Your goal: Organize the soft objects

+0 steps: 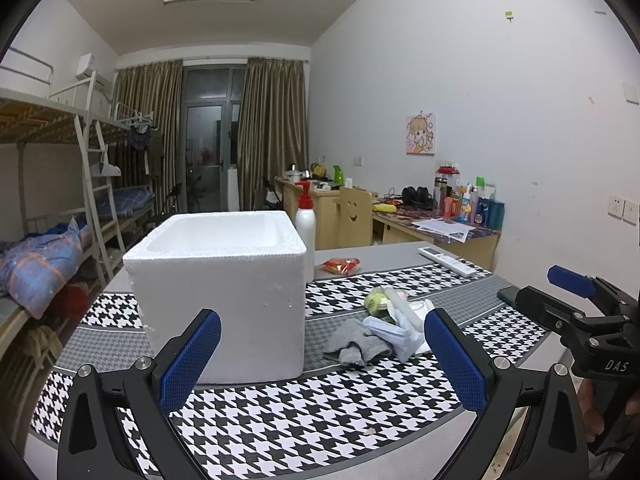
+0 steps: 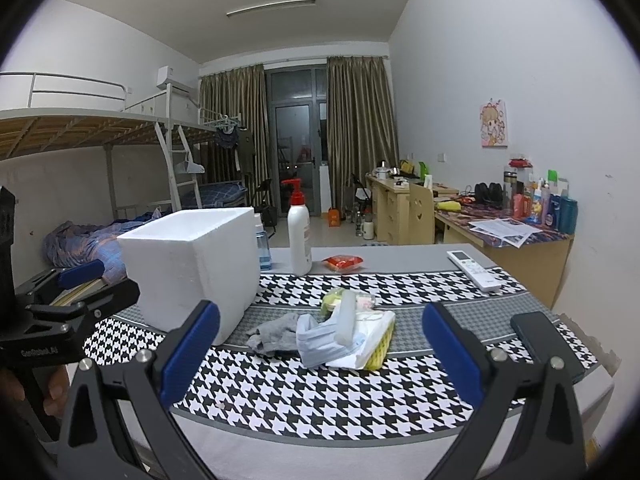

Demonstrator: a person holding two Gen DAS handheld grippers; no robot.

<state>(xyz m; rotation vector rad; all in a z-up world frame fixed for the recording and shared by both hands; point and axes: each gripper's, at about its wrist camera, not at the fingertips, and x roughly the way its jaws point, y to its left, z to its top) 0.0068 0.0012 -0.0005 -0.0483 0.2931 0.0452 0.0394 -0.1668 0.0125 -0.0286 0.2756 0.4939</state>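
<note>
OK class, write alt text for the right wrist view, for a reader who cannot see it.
An open right tool hovers over a houndstooth table mat, facing a pile of soft items: a grey sock, a blue face mask and a tissue pack. A white foam box stands left of the pile.

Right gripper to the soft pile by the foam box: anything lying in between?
Nothing: the right wrist view shows only bare houndstooth mat between the open right gripper and the pile, the face mask nearest. The grey sock lies beside the foam box.
</note>
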